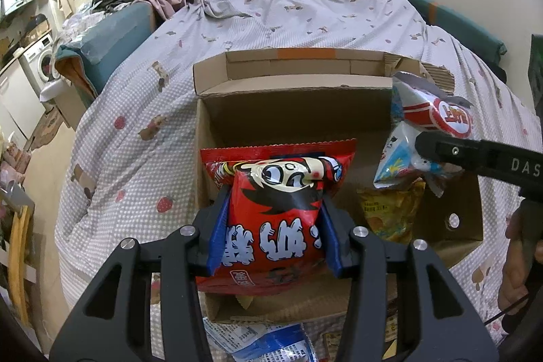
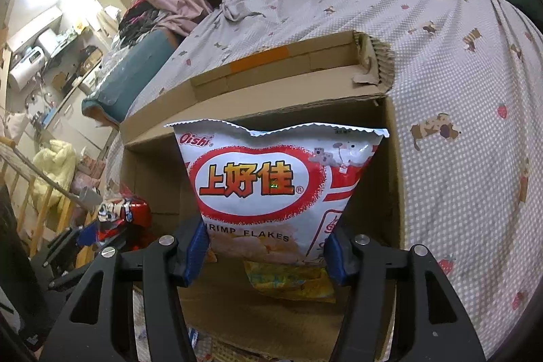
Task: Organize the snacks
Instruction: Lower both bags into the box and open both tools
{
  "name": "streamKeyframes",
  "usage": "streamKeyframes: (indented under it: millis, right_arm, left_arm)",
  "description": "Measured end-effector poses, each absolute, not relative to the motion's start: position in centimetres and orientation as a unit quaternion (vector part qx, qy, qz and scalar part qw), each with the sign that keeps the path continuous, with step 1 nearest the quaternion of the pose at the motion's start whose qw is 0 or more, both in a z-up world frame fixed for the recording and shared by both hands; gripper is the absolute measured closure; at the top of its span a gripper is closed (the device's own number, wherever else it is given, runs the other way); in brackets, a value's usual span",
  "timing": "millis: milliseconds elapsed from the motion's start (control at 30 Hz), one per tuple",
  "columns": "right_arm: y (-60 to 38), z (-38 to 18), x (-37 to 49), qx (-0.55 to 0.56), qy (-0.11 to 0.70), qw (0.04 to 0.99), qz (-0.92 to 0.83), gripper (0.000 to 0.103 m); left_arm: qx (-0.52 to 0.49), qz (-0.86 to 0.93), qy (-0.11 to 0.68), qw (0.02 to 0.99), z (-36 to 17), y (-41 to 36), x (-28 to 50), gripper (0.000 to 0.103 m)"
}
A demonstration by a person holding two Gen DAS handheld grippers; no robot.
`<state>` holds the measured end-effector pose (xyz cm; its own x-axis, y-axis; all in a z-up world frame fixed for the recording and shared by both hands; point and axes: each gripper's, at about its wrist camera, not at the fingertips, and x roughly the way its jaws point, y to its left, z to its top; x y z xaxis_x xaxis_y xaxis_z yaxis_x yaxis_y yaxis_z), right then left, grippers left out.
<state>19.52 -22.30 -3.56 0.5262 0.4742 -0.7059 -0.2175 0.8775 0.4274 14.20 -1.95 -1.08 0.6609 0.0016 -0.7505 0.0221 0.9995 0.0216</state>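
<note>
Over the cardboard box (image 1: 468,226), the left gripper (image 1: 275,226) clamped a red bag (image 1: 275,212) and the right gripper (image 2: 268,256) a white shrimp-flakes bag (image 2: 271,185), so both likely needed lowering and release.

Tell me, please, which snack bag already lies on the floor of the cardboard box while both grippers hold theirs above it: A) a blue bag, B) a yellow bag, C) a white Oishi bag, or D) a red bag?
B: a yellow bag lies inside the cardboard box, while the left gripper holds the red bag and the right gripper holds the white Oishi bag.
</note>
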Motion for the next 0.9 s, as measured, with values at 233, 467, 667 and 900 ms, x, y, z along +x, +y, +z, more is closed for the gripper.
streamKeyframes:
  millis: [233,467,667,900]
  right_arm:
    - [-22.7,-3.4,19.4,0.154,0.443,0.860,0.202,0.042]
    - [-23.0,-2.1,18.9,0.156,0.416,0.873,0.200,0.012]
    - [-23.1,-1.9,18.9,0.150,0.414,0.876,0.196,0.011]
    - [-23.2,-1.9,18.8,0.153,0.414,0.875,0.201,0.011]
  left_arm:
    - [0.014,-0.007,0.412,0.911,-1.1,-1.9,14.1,0.059]
    - [0.014,-0.011,0.412,0.911,-1.0,-2.0,14.1,0.058]
    - [0.011,-0.018,0.412,0.911,-0.6,-2.3,13.9,0.019]
    - [0.014,-0.021,0.406,0.913,-0.3,-2.5,13.6,0.018]
